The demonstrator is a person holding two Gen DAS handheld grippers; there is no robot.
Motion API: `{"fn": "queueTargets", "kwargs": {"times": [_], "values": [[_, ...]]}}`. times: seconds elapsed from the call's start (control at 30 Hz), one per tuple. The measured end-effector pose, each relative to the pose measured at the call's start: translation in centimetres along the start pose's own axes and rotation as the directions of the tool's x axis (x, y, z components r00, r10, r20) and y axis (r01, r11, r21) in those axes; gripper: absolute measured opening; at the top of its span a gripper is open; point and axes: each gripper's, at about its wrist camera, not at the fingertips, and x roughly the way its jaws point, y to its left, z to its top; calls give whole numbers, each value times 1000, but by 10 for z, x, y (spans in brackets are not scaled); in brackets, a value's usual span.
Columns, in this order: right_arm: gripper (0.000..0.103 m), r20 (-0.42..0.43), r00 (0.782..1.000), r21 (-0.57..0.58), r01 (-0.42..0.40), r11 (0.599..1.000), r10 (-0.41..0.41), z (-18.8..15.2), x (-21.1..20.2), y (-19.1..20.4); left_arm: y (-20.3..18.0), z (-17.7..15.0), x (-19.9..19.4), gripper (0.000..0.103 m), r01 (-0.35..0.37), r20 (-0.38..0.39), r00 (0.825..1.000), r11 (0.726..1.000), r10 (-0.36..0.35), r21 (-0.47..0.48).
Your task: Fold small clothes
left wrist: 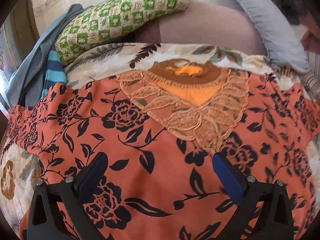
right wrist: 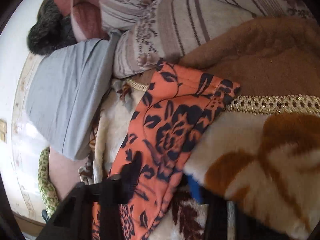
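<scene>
Your left gripper (left wrist: 158,164) hangs over the orange flowered blouse (left wrist: 140,140), its jaws wide apart and holding nothing; the blouse lies spread front-up on the cream leaf-print blanket (left wrist: 112,60) on the bed, lace neckline (left wrist: 192,108) toward the far side. Your right gripper (right wrist: 162,172) sits low at one sleeve (right wrist: 176,120) that reaches far-right across the blanket, and its jaws stand apart with the sleeve cloth lying between them. A green checked pillow (left wrist: 120,18) lies far left and a grey pillow (left wrist: 270,26) far right.
</scene>
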Motion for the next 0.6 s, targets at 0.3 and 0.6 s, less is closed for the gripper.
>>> {"fn": "queueTargets", "kwargs": {"times": [0.3, 0.6], "values": [[7, -2, 989, -135, -149, 980, 150, -22, -40, 64, 4, -17, 15, 103, 7, -47, 999, 999, -9, -32], [7, -239, 912, -468, -409, 784, 333, -158, -89, 240, 47, -10, -23, 103, -11, 24, 1000, 998, 12, -55]]}}
